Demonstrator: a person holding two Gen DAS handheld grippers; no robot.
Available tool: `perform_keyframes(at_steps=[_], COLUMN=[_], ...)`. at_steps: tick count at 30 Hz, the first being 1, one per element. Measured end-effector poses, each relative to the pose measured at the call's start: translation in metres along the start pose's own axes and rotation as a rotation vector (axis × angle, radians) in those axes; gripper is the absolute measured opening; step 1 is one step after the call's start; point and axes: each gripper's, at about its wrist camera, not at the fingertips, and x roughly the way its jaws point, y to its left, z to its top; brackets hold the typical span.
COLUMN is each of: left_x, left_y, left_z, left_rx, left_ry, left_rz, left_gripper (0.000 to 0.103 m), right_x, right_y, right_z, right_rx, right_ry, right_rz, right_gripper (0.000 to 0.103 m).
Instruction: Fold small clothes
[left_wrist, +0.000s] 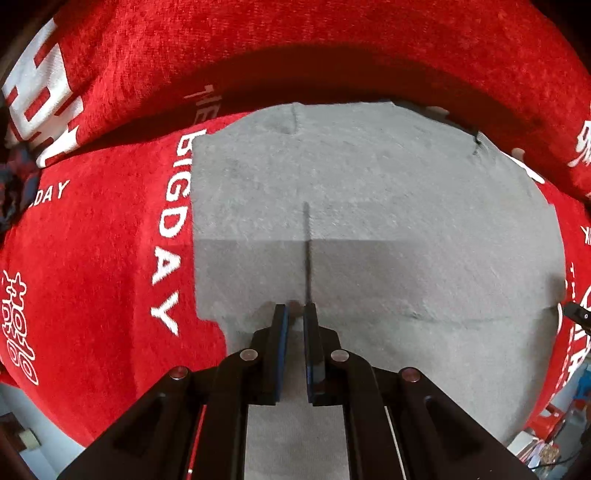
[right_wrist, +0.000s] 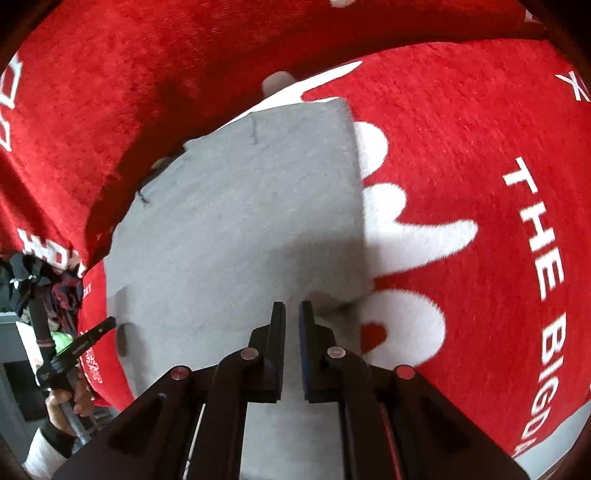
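A grey garment (left_wrist: 369, 184) lies spread on a red blanket (left_wrist: 92, 258) printed with white letters. Its near edge is raised off the blanket and runs up into both grippers. My left gripper (left_wrist: 295, 308) points straight down and is shut on that edge beside a dark centre seam (left_wrist: 306, 236). In the right wrist view the same garment (right_wrist: 240, 203) stretches away to the upper left. My right gripper (right_wrist: 292, 304) is shut on its near right corner. The left gripper (right_wrist: 88, 336) shows at the left, held by a person's hand (right_wrist: 66, 402).
The red blanket (right_wrist: 480, 129) rises in a thick fold behind the garment. A heap of dark clothes (right_wrist: 37, 280) sits at the left end of the blanket. Floor and clutter (left_wrist: 546, 439) show past the blanket's near edge.
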Motion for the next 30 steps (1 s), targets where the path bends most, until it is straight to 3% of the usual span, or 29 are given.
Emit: perform_keyframes(at_steps=[5,6,7,8,11,13,14,15,18,21,22,30], left_x=[-0.009,-0.009,-0.010,-0.012,-0.019,-0.021,-0.021,-0.021,-0.023,-0.023,-0.025,-0.029], left_y=[0.003,0.000,0.003,0.001,-0.003,-0.006,-0.008,-0.010,-0.013,-0.017,-0.013,-0.030], left_z=[-0.013,-0.015,-0.015,-0.017,-0.023,-0.025,-0.027,-0.029,-0.032,-0.035,-0.031,-0.040], left_rx=[-0.010,-0.017,-0.020,-0.025,-0.008,0.004,0.014,0.021,0.011,0.015,0.017,0.050], left_ry=[0.001,0.005,0.009,0.014,-0.011,-0.013,-0.012,-0.012,-0.010,-0.006,-0.004,0.055], left_rz=[0.015,0.016,0.020,0.027,0.044,0.044,0.049,0.058,0.051,0.075,0.076,0.061], left_gripper=[0.008,0.014,0.061,0.101,0.102,0.102,0.102,0.102,0.102,0.102,0.102,0.102], right_x=[0.002,0.004,0.004,0.004,0.007,0.007,0.008,0.007,0.004,-0.003,-0.005,0.000], right_y=[0.014,0.017,0.020,0.023,0.029,0.031,0.032,0.032,0.034,0.042,0.044,0.035], right_z=[-0.014,-0.016,-0.018,-0.019,-0.020,-0.022,-0.023,-0.023,-0.027,-0.030,-0.031,-0.038], right_rx=[-0.008,-0.010,-0.013,-0.017,-0.021,-0.019,-0.014,-0.011,-0.027,-0.086,-0.104,-0.085], right_ry=[0.036,0.041,0.042,0.043,0.051,0.057,0.056,0.051,0.025,-0.029,-0.040,0.029], right_rz=[0.007,0.009,0.010,0.012,-0.001,-0.020,-0.022,-0.016,-0.026,-0.065,-0.072,-0.031], right_gripper=[0.008,0.008,0.008,0.008,0.010,0.030,0.056,0.067,0.067,0.082,0.082,0.082])
